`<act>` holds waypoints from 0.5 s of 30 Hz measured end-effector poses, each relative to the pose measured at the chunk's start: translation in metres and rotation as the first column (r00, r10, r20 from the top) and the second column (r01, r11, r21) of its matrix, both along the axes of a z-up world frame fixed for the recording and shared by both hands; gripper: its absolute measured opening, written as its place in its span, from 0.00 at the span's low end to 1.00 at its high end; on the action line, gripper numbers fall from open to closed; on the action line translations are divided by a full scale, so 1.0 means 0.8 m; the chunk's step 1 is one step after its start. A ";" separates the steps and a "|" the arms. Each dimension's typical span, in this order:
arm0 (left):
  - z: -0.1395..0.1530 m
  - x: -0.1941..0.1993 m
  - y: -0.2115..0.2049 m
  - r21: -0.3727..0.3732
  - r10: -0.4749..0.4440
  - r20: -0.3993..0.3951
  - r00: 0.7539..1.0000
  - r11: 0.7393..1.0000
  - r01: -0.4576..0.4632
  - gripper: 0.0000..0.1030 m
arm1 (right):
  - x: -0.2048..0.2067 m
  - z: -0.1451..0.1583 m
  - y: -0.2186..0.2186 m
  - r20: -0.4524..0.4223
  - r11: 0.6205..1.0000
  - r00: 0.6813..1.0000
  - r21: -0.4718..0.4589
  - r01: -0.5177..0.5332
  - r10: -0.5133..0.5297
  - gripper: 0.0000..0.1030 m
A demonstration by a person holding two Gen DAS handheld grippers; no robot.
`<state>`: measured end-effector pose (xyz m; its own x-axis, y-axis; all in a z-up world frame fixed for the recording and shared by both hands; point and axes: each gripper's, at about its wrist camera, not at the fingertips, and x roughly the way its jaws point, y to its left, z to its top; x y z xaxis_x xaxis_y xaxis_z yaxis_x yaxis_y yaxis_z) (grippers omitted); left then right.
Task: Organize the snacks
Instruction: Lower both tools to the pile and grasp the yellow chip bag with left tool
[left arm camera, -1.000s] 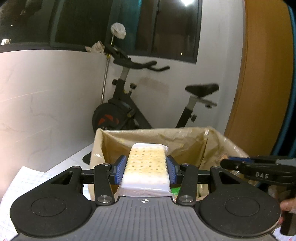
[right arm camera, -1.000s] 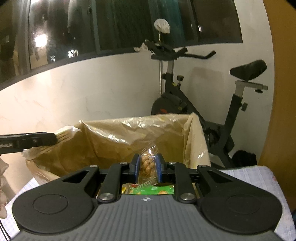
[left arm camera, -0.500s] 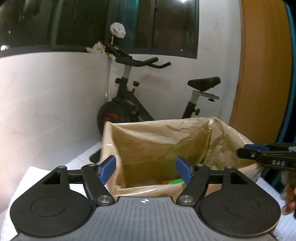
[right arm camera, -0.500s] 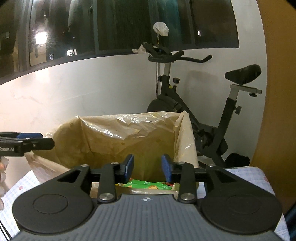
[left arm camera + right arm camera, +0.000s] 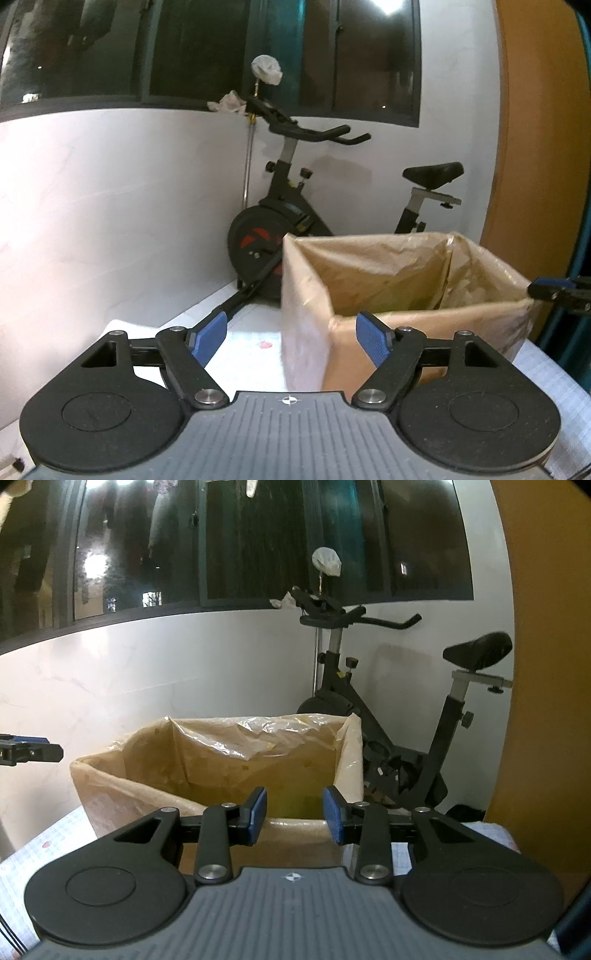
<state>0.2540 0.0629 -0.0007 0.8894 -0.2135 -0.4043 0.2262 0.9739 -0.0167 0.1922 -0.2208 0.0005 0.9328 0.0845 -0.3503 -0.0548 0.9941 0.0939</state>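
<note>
Left wrist: our left tongs (image 5: 291, 338) are opening, nothing between them, at the near corner of the plastic-lined brown cardboard box (image 5: 388, 328) on the table (image 5: 255, 354).

Right wrist: our right tongs (image 5: 294, 815) stand slightly spread, empty, before the box (image 5: 236, 764).

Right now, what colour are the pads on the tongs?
Blue pads, clearest in the right wrist view.

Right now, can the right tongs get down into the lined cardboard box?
Probably yes. The right tongs stand open and empty at the near rim of the lined cardboard box, whose top is open, with nothing in between.
</note>
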 end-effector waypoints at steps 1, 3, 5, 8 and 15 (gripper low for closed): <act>-0.003 -0.003 0.004 -0.001 0.004 -0.007 1.000 1.000 -0.004 0.77 | -0.005 0.000 0.002 0.007 1.000 1.000 -0.008 -0.002 0.002 0.37; -0.008 -0.010 0.015 -0.004 0.017 -0.022 1.000 1.000 -0.017 0.77 | -0.013 -0.001 0.003 0.012 1.000 1.000 -0.014 -0.003 0.003 0.39; -0.015 -0.017 0.022 -0.011 0.030 -0.038 0.999 0.999 -0.031 0.77 | -0.019 -0.005 0.003 0.009 1.000 1.000 -0.006 -0.001 0.001 0.39; -0.026 -0.023 0.034 -0.023 0.051 -0.067 0.996 0.998 -0.053 0.77 | -0.027 -0.014 0.003 -0.004 1.000 1.000 0.014 0.010 -0.009 0.39; -0.050 -0.037 0.049 -0.052 0.075 -0.116 0.990 0.995 -0.082 0.77 | -0.037 -0.041 0.000 -0.061 0.998 0.998 0.055 0.036 -0.033 0.39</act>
<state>0.2240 0.1024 -0.0410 0.8530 -0.1703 -0.4933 0.1425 0.9853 -0.0938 0.1626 -0.2207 -0.0323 0.9128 0.0738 -0.4017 -0.0130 0.9883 0.1519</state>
